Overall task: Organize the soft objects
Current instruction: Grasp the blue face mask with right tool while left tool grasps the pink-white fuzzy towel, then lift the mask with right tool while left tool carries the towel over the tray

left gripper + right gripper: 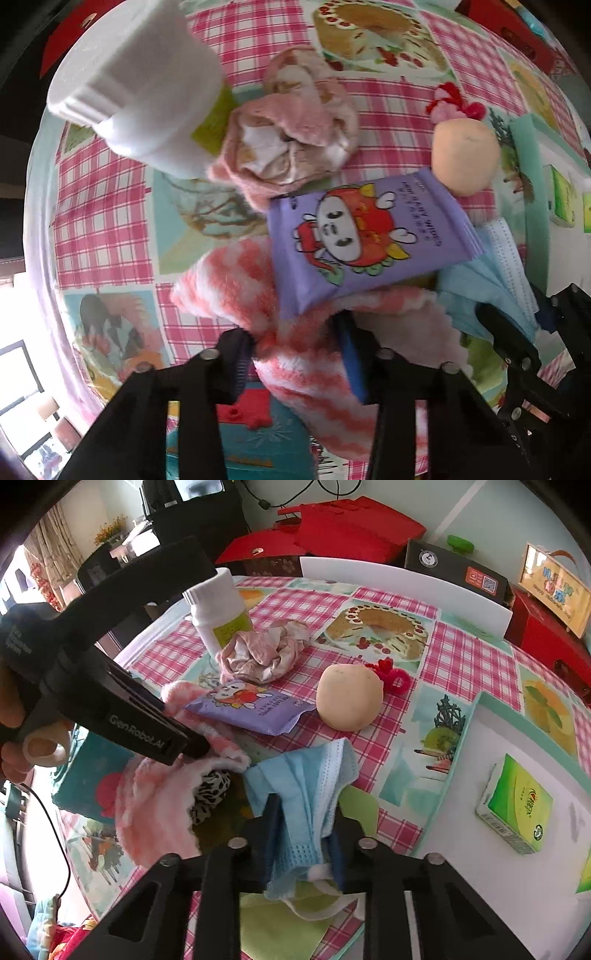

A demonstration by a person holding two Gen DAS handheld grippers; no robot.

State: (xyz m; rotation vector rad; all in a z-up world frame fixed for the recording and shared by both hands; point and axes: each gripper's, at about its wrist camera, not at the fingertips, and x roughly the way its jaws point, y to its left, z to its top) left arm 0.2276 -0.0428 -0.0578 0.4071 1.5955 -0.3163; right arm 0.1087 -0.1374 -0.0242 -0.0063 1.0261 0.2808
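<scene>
Grippers both clamped: left gripper (299, 354) on fluffy sock (314, 373), right gripper (306, 834) on blue mask (306, 794) (lift sock slowly, wipes pack (365, 236) rests on it)

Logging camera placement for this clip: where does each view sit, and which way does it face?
Left wrist: on the left claw, facing down at the pink-and-white fluffy cloth it grips; own fingers show.
Right wrist: on the right claw, angled down across the table, gripping the blue face mask; a hand shows.
Shared: purple wipes packet.
</scene>
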